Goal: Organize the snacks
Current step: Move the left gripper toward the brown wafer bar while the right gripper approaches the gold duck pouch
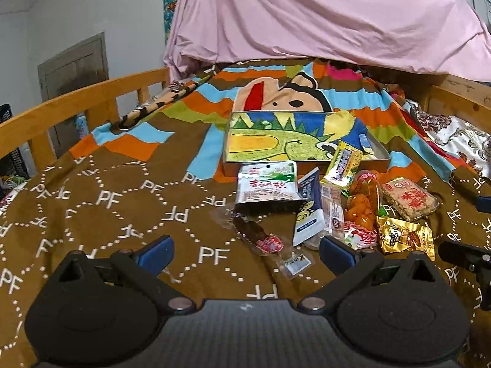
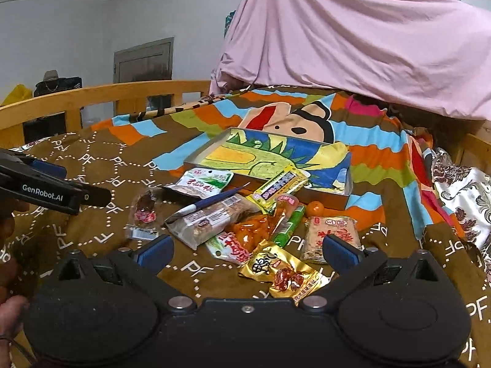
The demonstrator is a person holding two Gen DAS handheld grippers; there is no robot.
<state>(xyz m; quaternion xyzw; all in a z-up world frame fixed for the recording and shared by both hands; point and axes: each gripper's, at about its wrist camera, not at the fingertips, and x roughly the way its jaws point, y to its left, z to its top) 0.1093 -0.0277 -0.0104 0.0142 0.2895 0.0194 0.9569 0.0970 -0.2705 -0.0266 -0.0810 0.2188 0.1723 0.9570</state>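
Observation:
A heap of snack packets lies on the brown bedspread in front of a shallow box with a crayon dinosaur drawing inside. A yellow-green packet leans over the box's front rim. Others include a white-green pouch, a sausage stick, a gold packet and a rice cake. My left gripper is open, short of the sausage stick. My right gripper is open over the gold packet.
A wooden bed rail runs along the left. A pink sheet hangs behind the box. The left gripper's body shows at the left of the right wrist view, a hand below it.

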